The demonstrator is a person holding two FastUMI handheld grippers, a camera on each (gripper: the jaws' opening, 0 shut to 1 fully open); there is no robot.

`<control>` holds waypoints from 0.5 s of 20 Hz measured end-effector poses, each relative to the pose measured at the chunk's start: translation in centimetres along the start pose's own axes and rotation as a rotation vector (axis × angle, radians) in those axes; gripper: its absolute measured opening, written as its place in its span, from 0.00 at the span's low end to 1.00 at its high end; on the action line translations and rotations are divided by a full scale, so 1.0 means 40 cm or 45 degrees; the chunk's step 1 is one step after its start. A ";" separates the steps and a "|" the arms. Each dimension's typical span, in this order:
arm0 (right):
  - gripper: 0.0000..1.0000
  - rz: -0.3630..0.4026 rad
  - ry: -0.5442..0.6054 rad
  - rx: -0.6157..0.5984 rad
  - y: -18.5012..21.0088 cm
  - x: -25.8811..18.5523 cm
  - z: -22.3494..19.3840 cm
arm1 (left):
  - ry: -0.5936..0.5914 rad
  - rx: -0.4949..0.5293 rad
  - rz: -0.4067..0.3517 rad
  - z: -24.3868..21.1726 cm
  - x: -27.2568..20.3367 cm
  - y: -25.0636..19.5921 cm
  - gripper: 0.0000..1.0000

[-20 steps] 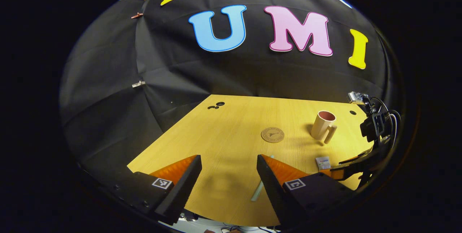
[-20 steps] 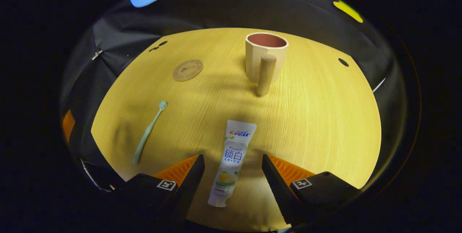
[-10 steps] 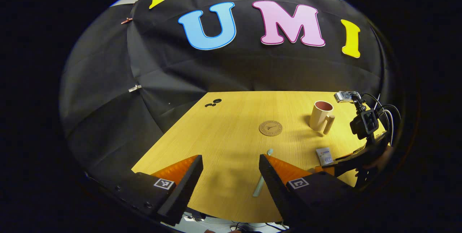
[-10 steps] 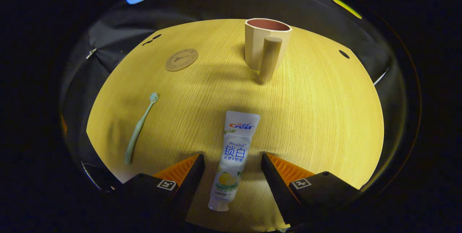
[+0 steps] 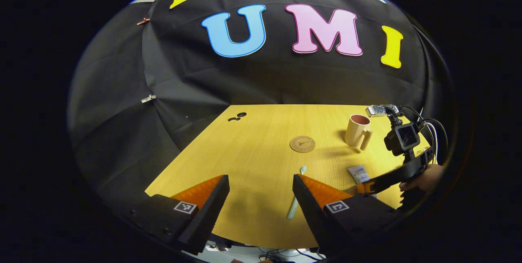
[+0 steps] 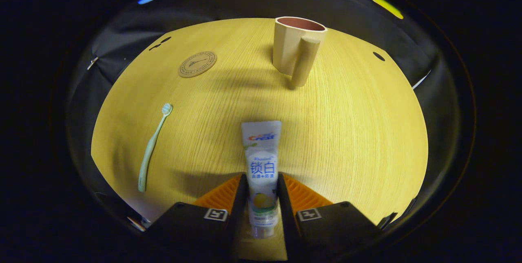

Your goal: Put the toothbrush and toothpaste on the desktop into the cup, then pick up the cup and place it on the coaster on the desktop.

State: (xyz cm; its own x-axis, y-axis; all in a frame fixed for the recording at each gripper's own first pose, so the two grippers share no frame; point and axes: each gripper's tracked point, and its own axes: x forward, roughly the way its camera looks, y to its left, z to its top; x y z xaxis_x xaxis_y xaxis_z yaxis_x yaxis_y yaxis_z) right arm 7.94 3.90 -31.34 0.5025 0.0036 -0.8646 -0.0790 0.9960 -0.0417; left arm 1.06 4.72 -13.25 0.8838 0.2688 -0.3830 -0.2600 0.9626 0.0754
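On the wooden bench (image 6: 346, 132), in the right gripper view, the right claw (image 6: 262, 197) has both fingers pressed against the sides of the toothpaste (image 6: 261, 165), which lies flat with its cap end toward the camera. The toothbrush (image 6: 153, 146) lies well to the left of the tube, bristles pointing away. The cup (image 6: 295, 47) stands upright farther back, handle toward the camera, and the coaster (image 6: 197, 64) sits apart to its left. In the left gripper view, the left claw (image 5: 261, 191) hangs with fingers spread wide above the bench's near edge, the toothbrush (image 5: 297, 193) just beside its right finger, gripping nothing
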 end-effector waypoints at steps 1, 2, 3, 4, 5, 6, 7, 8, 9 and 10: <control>0.45 0.000 0.005 -0.001 -0.001 0.006 0.003 | -0.005 0.007 -0.006 -0.002 -0.003 0.006 0.99; 0.44 0.008 0.017 -0.006 0.000 0.004 0.001 | -0.009 0.017 -0.011 -0.006 -0.005 0.014 0.99; 0.44 0.015 0.020 -0.007 0.002 0.004 -0.001 | -0.011 0.023 -0.015 -0.013 -0.006 0.022 0.99; 0.44 0.024 0.018 -0.018 0.001 0.003 -0.001 | -0.010 0.027 -0.021 -0.018 -0.007 0.027 0.99; 0.44 0.027 0.007 -0.027 0.001 0.003 0.001 | -0.004 0.028 -0.025 -0.028 -0.005 0.034 0.99; 0.41 0.021 -0.006 -0.030 0.000 0.003 0.000 | 0.002 0.028 -0.031 -0.035 -0.006 0.042 0.99; 0.41 0.025 -0.015 -0.029 0.002 0.000 0.002 | 0.010 0.029 -0.036 -0.042 -0.004 0.047 0.99; 0.35 0.025 -0.014 -0.027 0.002 0.002 0.001 | 0.016 0.031 -0.044 -0.046 -0.003 0.053 0.99; 0.35 0.037 -0.021 -0.019 0.004 0.005 0.005 | 0.027 0.032 -0.052 -0.056 0.000 0.057 0.99; 0.30 0.052 -0.008 -0.009 0.008 0.000 0.000 | 0.035 0.033 -0.058 -0.061 0.005 0.060 0.99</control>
State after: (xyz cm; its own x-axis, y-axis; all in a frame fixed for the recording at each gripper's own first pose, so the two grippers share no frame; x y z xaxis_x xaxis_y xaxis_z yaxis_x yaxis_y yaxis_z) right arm 7.93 4.20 -31.35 0.5039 0.0445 -0.8626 -0.1054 0.9944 -0.0103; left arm -0.33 7.02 -15.39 0.8833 0.2238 -0.4120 -0.2091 0.9745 0.0811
